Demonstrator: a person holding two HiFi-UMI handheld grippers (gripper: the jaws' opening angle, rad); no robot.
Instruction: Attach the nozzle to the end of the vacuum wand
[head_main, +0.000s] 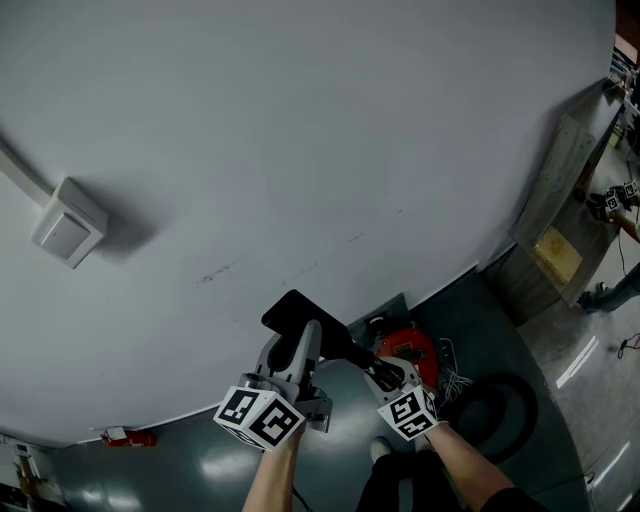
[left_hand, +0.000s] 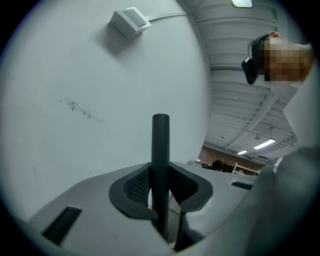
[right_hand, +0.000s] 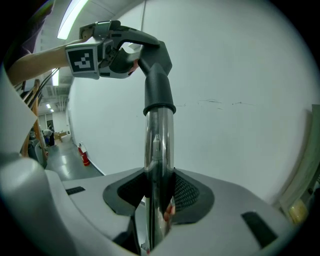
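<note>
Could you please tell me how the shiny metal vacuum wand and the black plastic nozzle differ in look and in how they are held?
The shiny metal vacuum wand is a mirror-bright round tube; the black plastic nozzle is matte and dark. The wand is even in width; the nozzle flares to a flat head. The right gripper clamps the wand; the left gripper clamps the nozzle. Both are gripped, and they meet end to end.

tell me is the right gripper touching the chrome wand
Touching. The right gripper view shows the right gripper, jaws closed on the chrome wand.
</note>
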